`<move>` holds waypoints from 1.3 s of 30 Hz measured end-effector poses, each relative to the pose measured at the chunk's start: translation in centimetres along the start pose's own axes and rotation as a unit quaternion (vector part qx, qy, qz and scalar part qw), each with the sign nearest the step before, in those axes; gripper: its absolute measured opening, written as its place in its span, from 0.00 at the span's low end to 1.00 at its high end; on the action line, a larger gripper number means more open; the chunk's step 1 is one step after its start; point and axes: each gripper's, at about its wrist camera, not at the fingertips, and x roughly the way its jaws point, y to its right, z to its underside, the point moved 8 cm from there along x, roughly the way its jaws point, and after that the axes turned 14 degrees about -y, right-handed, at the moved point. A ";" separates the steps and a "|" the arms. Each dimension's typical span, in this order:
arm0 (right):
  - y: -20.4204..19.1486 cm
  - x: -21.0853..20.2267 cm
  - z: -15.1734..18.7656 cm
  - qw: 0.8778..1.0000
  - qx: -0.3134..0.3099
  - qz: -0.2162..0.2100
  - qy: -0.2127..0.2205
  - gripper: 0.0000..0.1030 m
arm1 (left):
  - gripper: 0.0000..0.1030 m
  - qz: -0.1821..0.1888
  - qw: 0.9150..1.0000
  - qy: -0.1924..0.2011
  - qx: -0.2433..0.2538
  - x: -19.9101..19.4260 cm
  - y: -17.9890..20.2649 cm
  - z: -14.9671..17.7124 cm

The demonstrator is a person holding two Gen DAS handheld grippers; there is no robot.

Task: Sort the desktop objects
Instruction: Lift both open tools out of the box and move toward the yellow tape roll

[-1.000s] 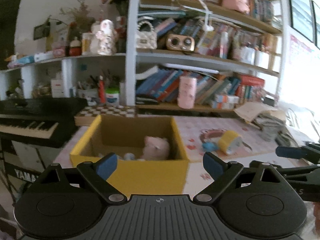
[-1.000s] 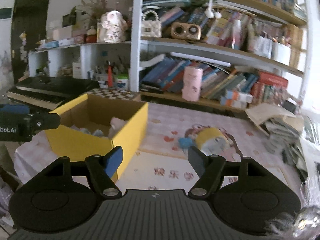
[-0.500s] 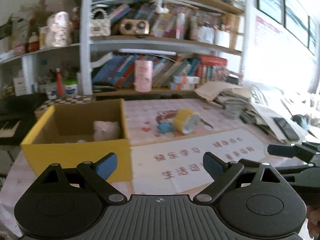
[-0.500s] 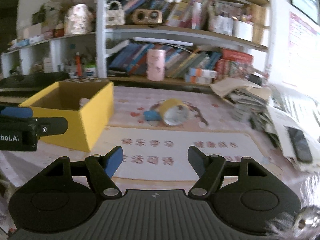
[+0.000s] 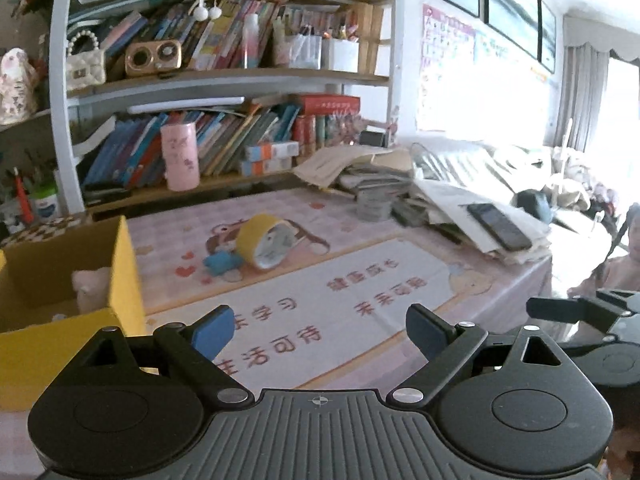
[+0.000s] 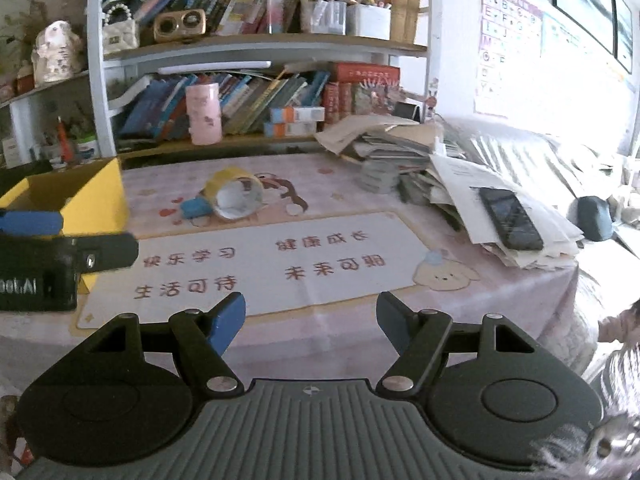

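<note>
A bookshelf [image 6: 256, 52] behind the desk — a phone [image 6: 511, 218] atop stacked papers [image 6: 452, 184] at right.

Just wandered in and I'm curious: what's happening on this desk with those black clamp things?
Someone is tidying the desk with a hand-held gripper in each hand. The left hand-held gripper and the right hand-held gripper are both open and hold nothing, hovering over the mat. A yellow box at the left already has a pink plush inside. A tape roll and a small blue item lie loose on the desk, not yet picked up.
</note>
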 end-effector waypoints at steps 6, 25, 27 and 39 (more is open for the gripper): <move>-0.1 0.6 0.4 1.000 -0.002 -0.004 -0.012 0.68 | 0.92 -0.008 1.000 -0.014 -0.003 0.4 -0.1 1.2; -1.0 5.6 -2.3 0.998 -0.047 -0.034 -0.032 0.69 | 0.92 -0.034 0.998 -0.032 -0.030 4.0 -1.5 0.9; -0.8 6.5 -2.9 0.997 -0.050 -0.039 -0.036 0.69 | 0.92 -0.037 0.998 -0.035 -0.032 4.7 -1.6 0.4; 1.0 12.6 -7.5 0.993 -0.071 -0.076 -0.062 0.69 | 0.92 -0.074 0.994 -0.058 -0.062 9.5 -2.3 -2.9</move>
